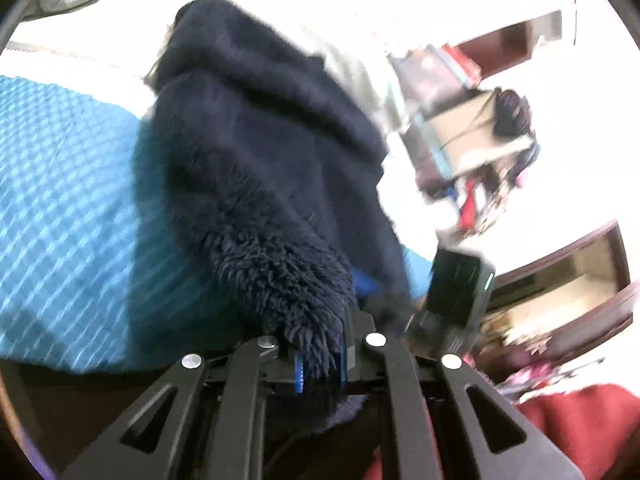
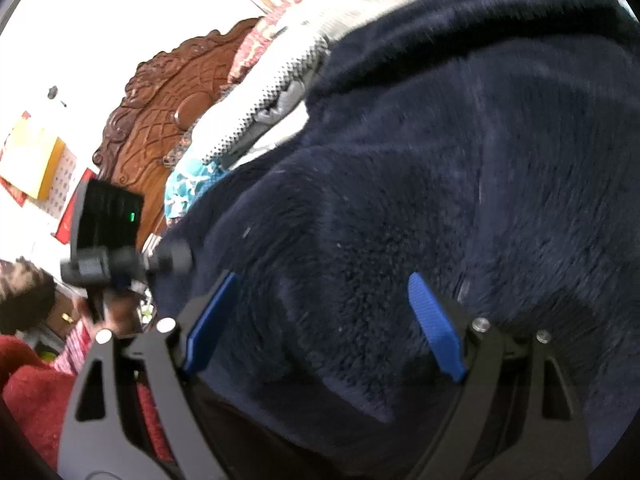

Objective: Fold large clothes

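A dark navy fleece garment (image 1: pixel 256 128) lies over a blue patterned bedspread (image 1: pixel 60 184). My left gripper (image 1: pixel 320 364) is shut on a fluffy edge of the garment, its blue pads pressed on the fabric. In the right wrist view the same garment (image 2: pixel 440 160) fills the frame. My right gripper (image 2: pixel 320 324) is open, its blue fingers (image 2: pixel 434 320) spread wide just over the fleece with nothing held. The left gripper's body shows at the left of the right wrist view (image 2: pixel 108 240).
A carved wooden headboard (image 2: pixel 160 100) and dotted white pillows (image 2: pixel 260 92) stand behind the garment. A red cloth (image 1: pixel 580 424) is at the lower right. Cluttered shelves (image 1: pixel 472 132) and a wooden frame (image 1: pixel 560 280) are to the right.
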Action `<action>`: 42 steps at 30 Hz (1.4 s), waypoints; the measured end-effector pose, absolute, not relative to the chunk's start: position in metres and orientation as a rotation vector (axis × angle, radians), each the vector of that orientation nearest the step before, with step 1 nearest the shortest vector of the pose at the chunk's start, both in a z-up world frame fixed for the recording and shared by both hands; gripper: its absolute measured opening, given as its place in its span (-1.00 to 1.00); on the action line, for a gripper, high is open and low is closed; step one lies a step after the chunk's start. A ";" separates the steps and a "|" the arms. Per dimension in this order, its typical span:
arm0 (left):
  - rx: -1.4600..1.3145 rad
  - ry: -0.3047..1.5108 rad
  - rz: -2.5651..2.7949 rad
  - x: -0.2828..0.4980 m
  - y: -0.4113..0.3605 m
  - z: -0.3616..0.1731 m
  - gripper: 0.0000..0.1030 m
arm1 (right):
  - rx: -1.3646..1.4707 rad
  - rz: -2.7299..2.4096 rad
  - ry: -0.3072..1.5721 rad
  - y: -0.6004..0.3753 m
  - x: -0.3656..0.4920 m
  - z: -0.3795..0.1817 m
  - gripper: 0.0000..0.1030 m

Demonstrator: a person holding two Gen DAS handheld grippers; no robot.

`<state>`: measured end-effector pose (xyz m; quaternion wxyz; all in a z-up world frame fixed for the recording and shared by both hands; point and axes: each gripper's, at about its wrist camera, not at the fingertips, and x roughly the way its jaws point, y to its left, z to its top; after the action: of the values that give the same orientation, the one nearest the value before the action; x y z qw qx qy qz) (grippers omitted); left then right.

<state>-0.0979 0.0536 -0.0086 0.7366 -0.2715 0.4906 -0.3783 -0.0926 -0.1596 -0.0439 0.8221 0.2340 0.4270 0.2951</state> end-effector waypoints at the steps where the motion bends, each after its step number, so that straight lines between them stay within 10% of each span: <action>1: -0.655 1.064 -0.841 -0.088 0.052 -0.006 -0.39 | 0.490 0.630 0.900 -0.160 -0.094 -0.041 0.61; 42: -0.625 1.337 -0.689 -0.001 0.003 -0.072 -0.34 | 0.693 0.124 0.846 -0.345 -0.184 -0.032 0.61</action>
<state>-0.0014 0.0033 -0.0725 0.6864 -0.2793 0.5969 -0.3076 -0.1837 -0.3446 -0.0322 0.8523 0.3293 0.4020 0.0589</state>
